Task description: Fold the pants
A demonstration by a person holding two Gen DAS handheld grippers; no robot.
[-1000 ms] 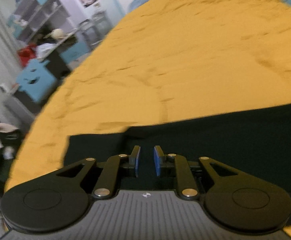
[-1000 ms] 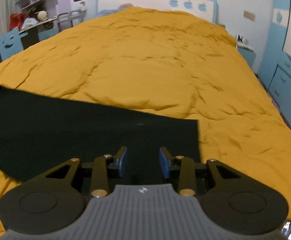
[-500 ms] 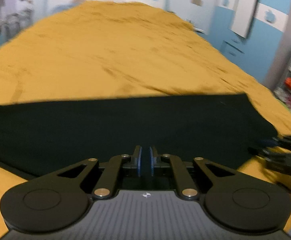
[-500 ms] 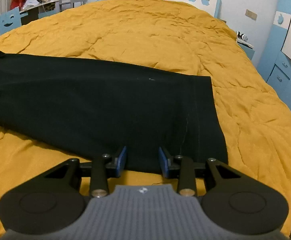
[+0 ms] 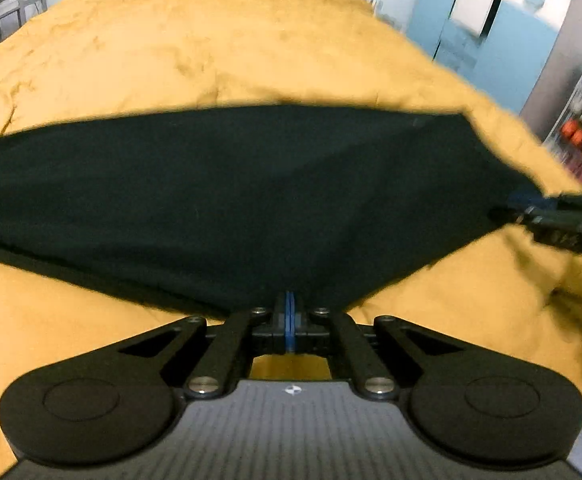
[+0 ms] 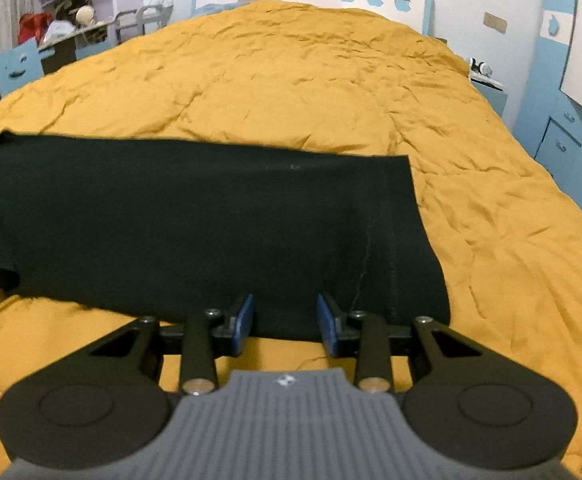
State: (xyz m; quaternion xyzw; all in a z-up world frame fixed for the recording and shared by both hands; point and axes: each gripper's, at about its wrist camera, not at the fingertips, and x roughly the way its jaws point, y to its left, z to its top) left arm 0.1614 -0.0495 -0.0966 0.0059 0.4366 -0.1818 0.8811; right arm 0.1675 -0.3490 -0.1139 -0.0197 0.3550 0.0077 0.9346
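1. Since the earlier frames, the left gripper [image 5: 289, 312] has closed its pads fully on the near edge of the pants [image 5: 231, 200], and the cloth now rises to that pinch in a taut peak; the right gripper [image 6: 285, 322] has kept its gap wide.
2. At the left edge of the right wrist view, the left gripper is cut off; only a black tip shows against the pants [image 6: 195, 224].
3. Blur smears the left wrist view's right side, where the right gripper [image 5: 531, 210] meets the cloth's far corner; its grip is unreadable there.
4. Right jaws stand well apart, straddling the near hem, nothing clamped.
5. Open bedspread [image 6: 331, 80] lies beyond and to the right of the pants.
6. Pants are dark, flat, spread crosswise on the near bedspread, with a stitched hem at the right end.
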